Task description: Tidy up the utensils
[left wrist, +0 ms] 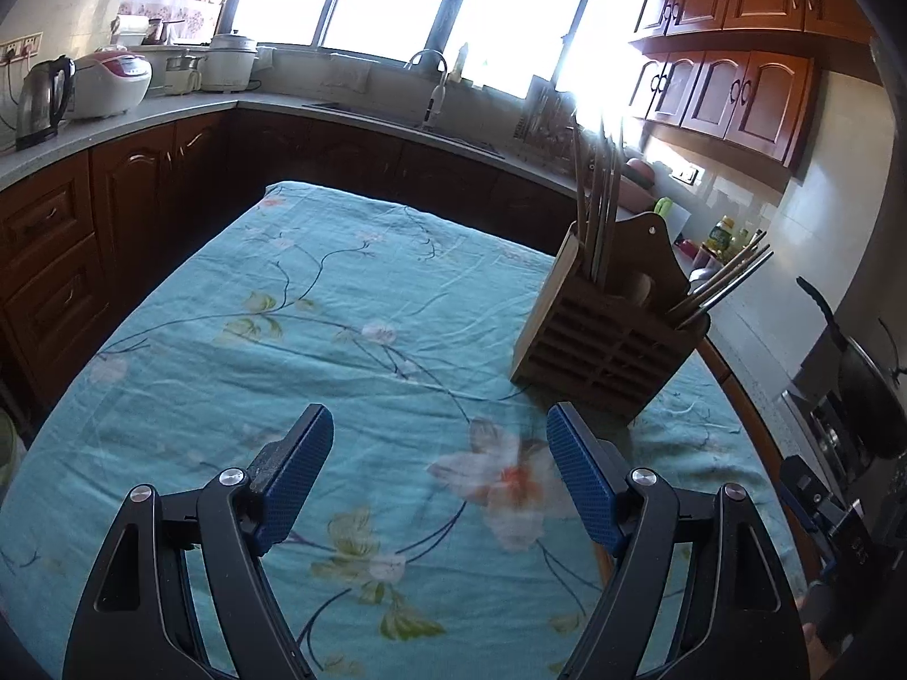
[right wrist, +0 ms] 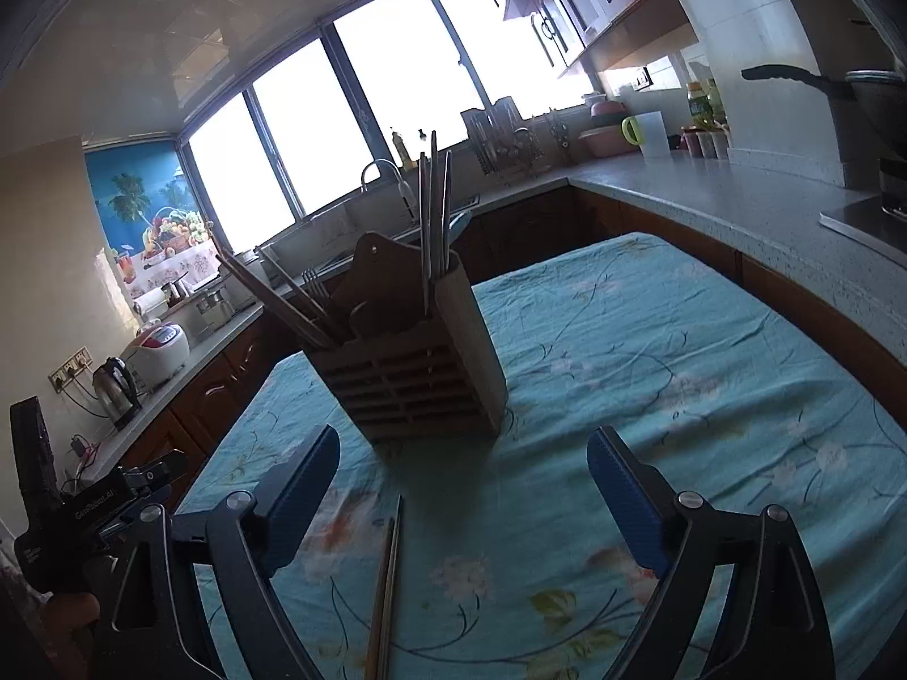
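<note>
Both claws wide, holding nothing: left claw (left wrist: 439, 442), right claw (right wrist: 462, 467). Wooden utensil holder (right wrist: 414, 379) w/ chopsticks upright on floral-cloth surface (right wrist: 652, 374). Chopstick pair (right wrist: 385, 595) lies flat betw. right claw's fingers.

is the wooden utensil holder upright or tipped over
Upright: the wooden utensil holder stands on its base on the tablecloth, with utensils sticking up from its compartments.

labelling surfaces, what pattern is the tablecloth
Teal tablecloth with a floral branch print, clearest in the left wrist view.
</note>
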